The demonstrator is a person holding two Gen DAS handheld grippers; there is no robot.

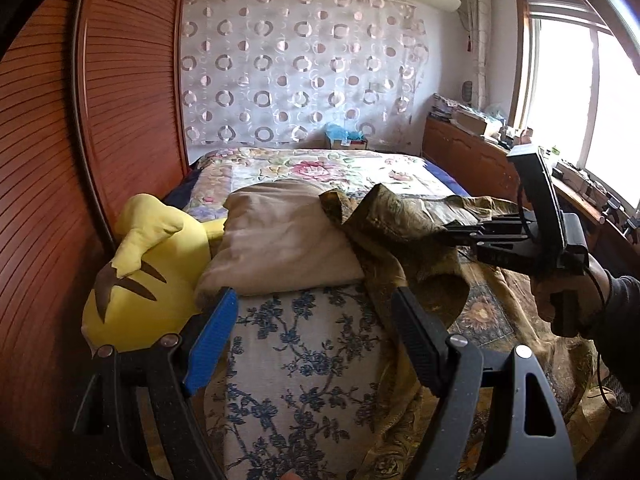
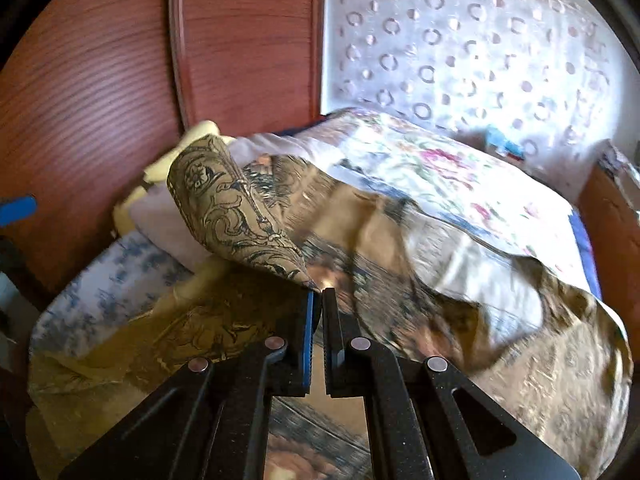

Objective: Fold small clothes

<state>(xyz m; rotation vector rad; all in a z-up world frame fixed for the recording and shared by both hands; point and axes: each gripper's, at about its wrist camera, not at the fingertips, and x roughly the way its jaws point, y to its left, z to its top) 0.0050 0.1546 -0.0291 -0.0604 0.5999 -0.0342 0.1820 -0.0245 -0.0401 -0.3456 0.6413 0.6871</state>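
Between the pads of the right hand-held gripper (image 2: 319, 294) a corner of an olive-gold patterned garment (image 2: 224, 204) is pinched, the jaws closed tight on the cloth. From that pinch the fabric rises in a cone to the upper left, lifted clear of the bedding, while the rest of it trails to the right in a blurred spread across the bed (image 2: 460, 168). In the left wrist view the same right hand-held gripper (image 1: 452, 232) reaches in from the right, held by a hand (image 1: 560, 300) in a dark sleeve (image 1: 624, 308), with the garment (image 1: 400, 216) draped from its tips down over the bedding.

The left hand-held gripper (image 1: 316, 308) stands with its jaws wide apart and nothing between them; one finger carries a blue pad (image 1: 214, 340), the other a black one. It hovers over a cushion with a blue floral print (image 1: 304, 360), which lies at the near end of the bed. Just behind that cushion lies a beige pillow (image 1: 280, 244), and the garment's edge overlaps its right side. A yellow plush toy (image 1: 136, 280) sits at the left, against a reddish slatted wooden panel (image 1: 80, 160). Farther back a floral quilt (image 1: 320, 168) covers the bed, and a sheer curtain with ring patterns (image 1: 296, 68) hangs on the far wall.
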